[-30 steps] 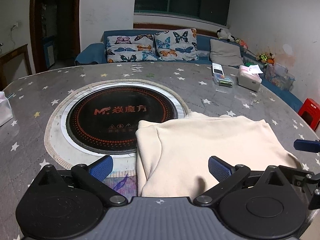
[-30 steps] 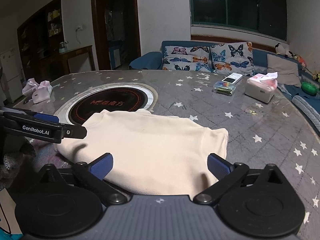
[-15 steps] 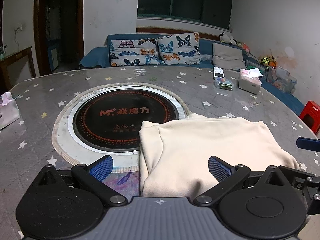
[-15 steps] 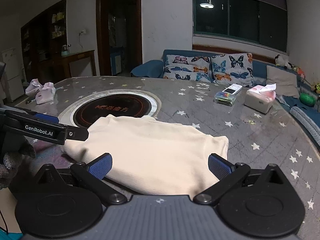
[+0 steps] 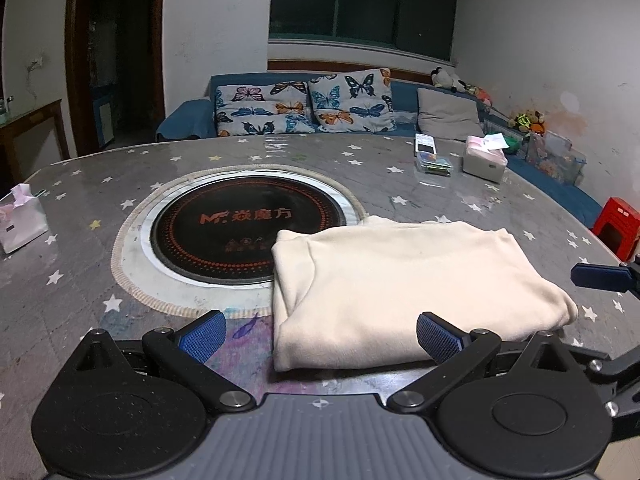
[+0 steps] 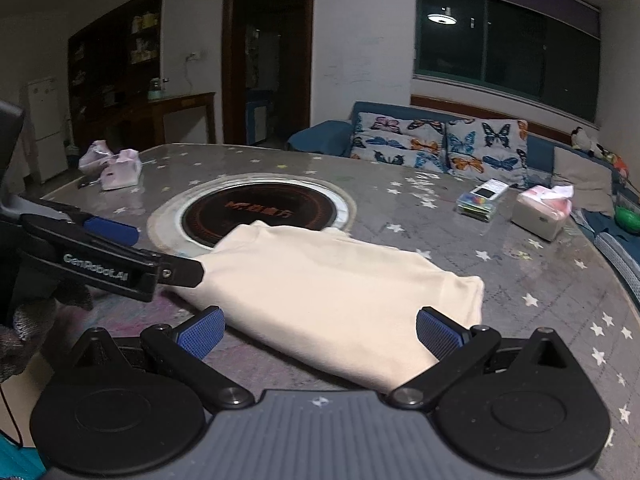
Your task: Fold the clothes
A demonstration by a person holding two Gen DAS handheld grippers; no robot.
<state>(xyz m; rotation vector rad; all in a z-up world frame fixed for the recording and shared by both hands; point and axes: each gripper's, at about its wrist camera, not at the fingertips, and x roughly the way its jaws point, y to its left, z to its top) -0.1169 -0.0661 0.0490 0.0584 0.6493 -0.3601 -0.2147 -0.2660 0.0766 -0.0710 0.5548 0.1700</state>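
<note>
Apparently finished: folded cream fleece garment (image 5: 404, 276) lies on grey star-patterned table (image 5: 100, 196); left tool (image 5: 320, 338) and right tool (image 6: 318, 334) both open, empty, likely withdrawing next.

A folded cream sweatshirt (image 6: 332, 292) lies on the star-patterned grey surface (image 6: 540, 280), its far edge overlapping the round black induction cooktop (image 6: 264, 210). The right gripper (image 6: 318, 334) hovers above the garment's near edge, blue pads spread wide and holding nothing. The left gripper (image 6: 120, 256) reaches in from the left beside the sweatshirt's left end. A tissue box (image 6: 542, 210) and a pink packet (image 6: 120, 168) sit farther off
</note>
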